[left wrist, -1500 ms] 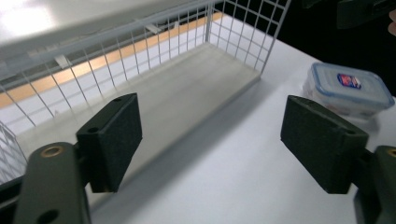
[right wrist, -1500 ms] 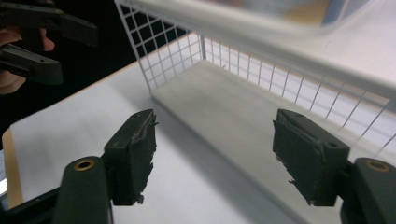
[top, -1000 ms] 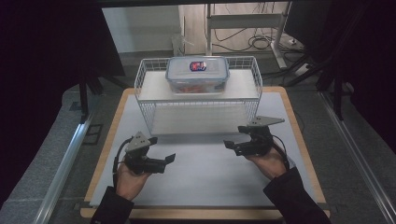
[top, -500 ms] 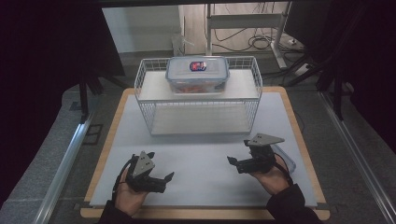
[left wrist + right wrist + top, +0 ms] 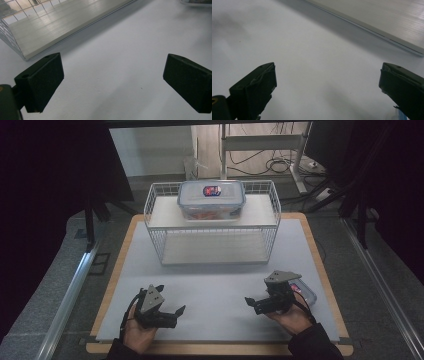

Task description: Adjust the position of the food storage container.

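Work in hand: both grippers rest low at the near edge of the table (image 5: 210, 285), nothing held; the nearest thing is a flat clear lid (image 5: 306, 292) lying on the table at the lower right of the high view.
Left gripper (image 5: 172, 312): lower left of the high view; jaws wide apart, bare table between them in the left gripper view.
Right gripper (image 5: 252, 302): lower right; its jaws have just been opening and stand wide, nothing between them in the right gripper view.
Lid from the jaws: just behind and to the right of the right gripper, partly hidden by it; the jaws point left towards the frame centre, away from the lid. Long axis cannot be told.
Nearer hand: the right hand (image 5: 290, 312), just beside the lid; the left gripper is well apart from it.
Lidded container (image 5: 211, 201): on the top shelf of the white wire rack (image 5: 270, 227), upper centre, well apart from both grippers.
Edges: the lid lies near the table's right edge.
Open room: a broad bare stretch between the grippers and the rack; my judgement is that the right gripper must turn right to reach the lid.
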A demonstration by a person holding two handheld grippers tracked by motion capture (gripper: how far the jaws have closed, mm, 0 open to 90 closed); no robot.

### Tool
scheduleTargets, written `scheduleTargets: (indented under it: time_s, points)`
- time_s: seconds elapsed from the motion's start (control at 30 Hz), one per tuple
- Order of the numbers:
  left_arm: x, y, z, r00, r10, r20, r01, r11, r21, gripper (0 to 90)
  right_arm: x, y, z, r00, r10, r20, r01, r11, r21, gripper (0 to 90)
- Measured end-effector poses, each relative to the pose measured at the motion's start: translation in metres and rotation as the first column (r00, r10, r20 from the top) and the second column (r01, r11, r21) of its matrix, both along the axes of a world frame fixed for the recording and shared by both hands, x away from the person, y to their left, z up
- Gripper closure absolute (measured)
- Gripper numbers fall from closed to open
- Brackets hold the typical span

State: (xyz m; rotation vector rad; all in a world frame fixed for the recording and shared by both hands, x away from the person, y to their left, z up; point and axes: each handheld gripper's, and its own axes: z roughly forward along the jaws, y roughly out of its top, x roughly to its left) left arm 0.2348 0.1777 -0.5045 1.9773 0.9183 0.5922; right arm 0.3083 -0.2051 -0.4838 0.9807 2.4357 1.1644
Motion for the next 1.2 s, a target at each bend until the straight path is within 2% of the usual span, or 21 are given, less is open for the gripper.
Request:
scheduleTargets:
  time_s: [0.13,0.27,0.3,0.4,0.53,0.67,0.73,0.83,0.9,0.93,1.03,1.13,1.2]
  points:
    - [0.0,0.001,-0.001,1.0,0.002,-0.004,-0.002,1.0,0.001,3.1,-0.002,-0.004,0.003,0.9999,-0.013,-0.004,0.013,0.9997,-0.022,14.2]
    - [0.001,0.001,-0.002,1.0,0.005,-0.006,-0.005,1.0,0.002,3.0,-0.006,-0.015,0.009,0.9991,-0.036,0.023,0.037,0.9973,-0.063,33.8]
    - [0.001,0.001,-0.002,0.9999,0.006,-0.01,-0.006,1.0,0.003,3.0,-0.006,-0.02,0.012,0.9983,-0.05,0.029,0.051,0.9967,-0.062,42.0]
    - [0.002,0.002,-0.004,0.9998,0.009,-0.017,-0.009,0.9999,0.01,2.9,-0.008,-0.036,0.02,0.9961,-0.081,0.036,0.082,0.9959,-0.037,55.6]
    - [0.002,0.0,-0.004,0.9998,0.011,-0.018,-0.011,0.9998,0.018,2.8,-0.009,-0.061,0.024,0.9882,-0.149,0.036,0.149,0.9886,-0.019,65.5]
    - [0.002,-0.001,-0.005,0.9997,0.006,-0.023,-0.006,0.9998,0.02,2.6,-0.01,-0.085,0.028,0.9734,-0.223,0.054,0.224,0.9746,-0.011,78.3]
    - [0.003,-0.001,-0.005,0.9997,0.006,-0.026,-0.005,0.9998,0.02,2.6,-0.011,-0.099,0.029,0.9611,-0.268,0.067,0.269,0.9631,-0.009,84.7]
    - [0.003,-0.001,-0.005,0.9996,0.006,-0.029,-0.006,0.9999,0.013,2.6,-0.012,-0.115,0.029,0.9374,-0.336,0.091,0.34,0.9397,-0.035,89.5]
    - [0.004,0.0,-0.006,0.9993,0.007,-0.036,-0.006,0.9999,0.009,2.6,-0.01,-0.127,0.027,0.9187,-0.382,0.1,0.388,0.92,-0.053,89.7]
    - [0.004,0.0,-0.006,0.9992,0.006,-0.04,-0.006,1.0,0.008,2.6,-0.008,-0.132,0.026,0.9109,-0.401,0.099,0.407,0.9116,-0.057,89.7]
    - [0.005,0.0,-0.007,0.9989,0.006,-0.047,-0.006,0.9999,0.009,2.6,-0.002,-0.146,0.018,0.8969,-0.438,0.058,0.442,0.8938,-0.077,89.8]
    - [0.005,0.0,-0.008,0.9986,0.006,-0.052,-0.006,1.0,0.007,2.7,0.001,-0.149,0.012,0.8978,-0.44,0.023,0.44,0.8932,-0.093,89.9]
    - [0.005,0.0,-0.008,0.9985,0.006,-0.055,-0.005,1.0,0.006,2.7,0.002,-0.148,0.009,0.902,-0.432,0.011,0.43,0.8962,-0.109,89.9]
